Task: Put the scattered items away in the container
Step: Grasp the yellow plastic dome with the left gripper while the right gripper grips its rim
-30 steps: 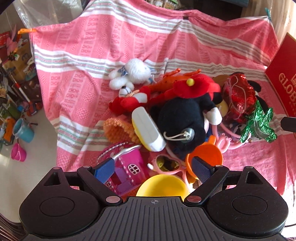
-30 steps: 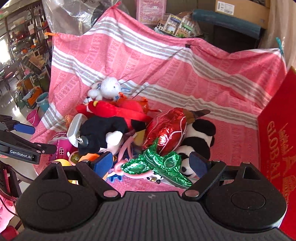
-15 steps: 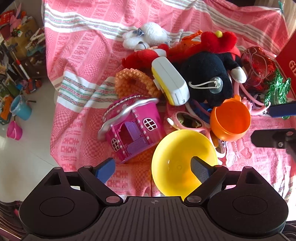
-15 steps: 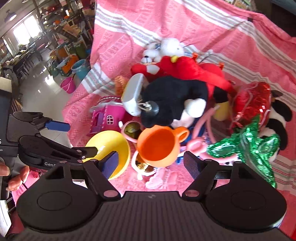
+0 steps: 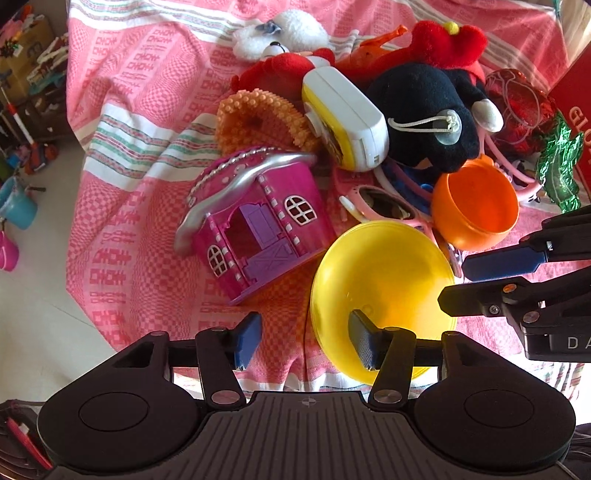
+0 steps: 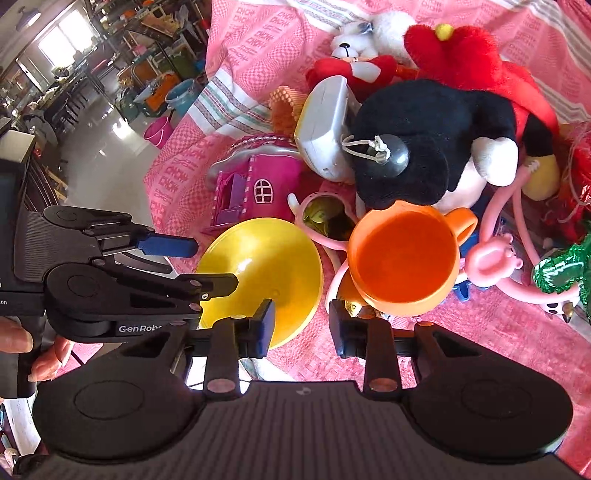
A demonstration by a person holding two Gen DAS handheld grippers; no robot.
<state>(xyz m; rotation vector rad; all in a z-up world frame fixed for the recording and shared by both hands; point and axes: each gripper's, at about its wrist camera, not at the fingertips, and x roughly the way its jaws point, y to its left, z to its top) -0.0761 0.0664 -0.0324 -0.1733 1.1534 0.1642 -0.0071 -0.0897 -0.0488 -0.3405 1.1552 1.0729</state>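
The yellow bowl (image 5: 384, 273) lies tilted on the pink checked cloth (image 5: 147, 122), right at the tips of your left hand-held gripper (image 5: 304, 341). That gripper's right finger sits inside the bowl's hollow and its left finger is outside over the cloth, so the near rim stands between them; the jaws are closing but the pads do not press on it yet.

Your right hand-held gripper (image 6: 301, 328) is also closing, with a narrow gap between its fingers. Its left finger overlaps the bowl's edge, and the orange cup (image 6: 404, 258) sits just ahead of its right finger, mouth up, handle pointing away to the right. You cannot tell whether anything is pinched there; the pads look free.

Just beyond the bowl lie pink sunglasses (image 5: 380, 203), and ahead-left of your left gripper a magenta toy house (image 5: 258, 221) lies on its side. Farther ahead are the white-and-yellow toy case (image 5: 343, 114), the black plush (image 5: 424, 107), the red plush (image 5: 447, 40) and the white plush (image 5: 280, 33). A green foil balloon (image 5: 557, 162) lies far right.
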